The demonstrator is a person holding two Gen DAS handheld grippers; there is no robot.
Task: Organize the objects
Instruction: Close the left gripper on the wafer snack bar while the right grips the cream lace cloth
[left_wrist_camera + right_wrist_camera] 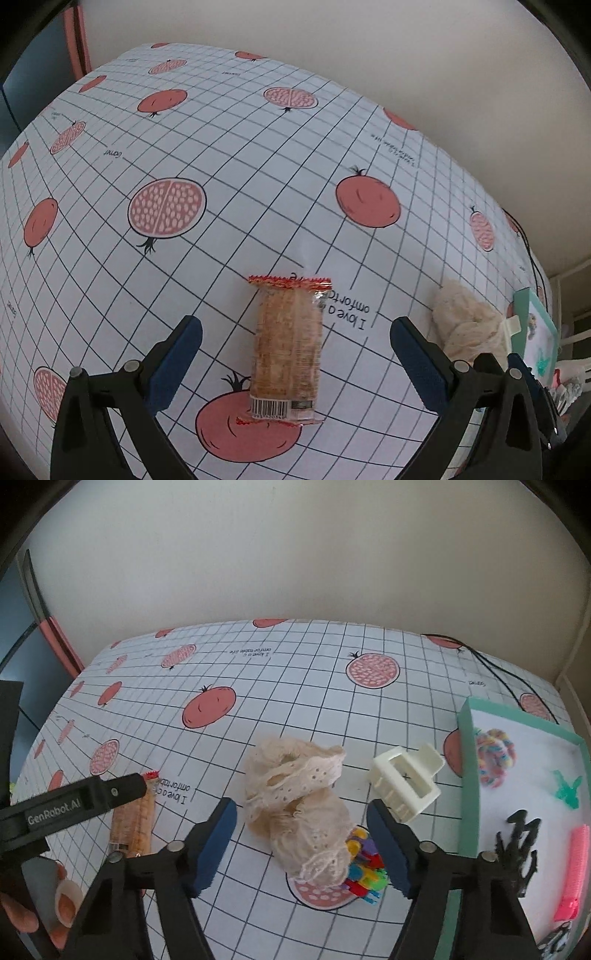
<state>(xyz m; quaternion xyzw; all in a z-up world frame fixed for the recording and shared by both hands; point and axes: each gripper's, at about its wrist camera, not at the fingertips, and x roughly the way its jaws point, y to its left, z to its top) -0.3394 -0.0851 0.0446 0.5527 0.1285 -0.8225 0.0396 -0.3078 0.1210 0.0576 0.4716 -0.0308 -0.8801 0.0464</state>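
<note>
Blue-padded fingers (177,363) of the left gripper (295,365) are spread wide, nothing gripped, with a wrapped snack bar (286,350) lying flat between them on the pomegranate-print tablecloth (221,166), untouched. Same deal on the right gripper (301,845): opened wide and empty, framed around a cream lace scrunchie (299,805) that's piled partly over some colourful little clips (364,867). A white claw clip (406,786) is seen just beside a teal-rimmed box (467,775) near the table's right edge, where hair accessories are already gathered.
</note>
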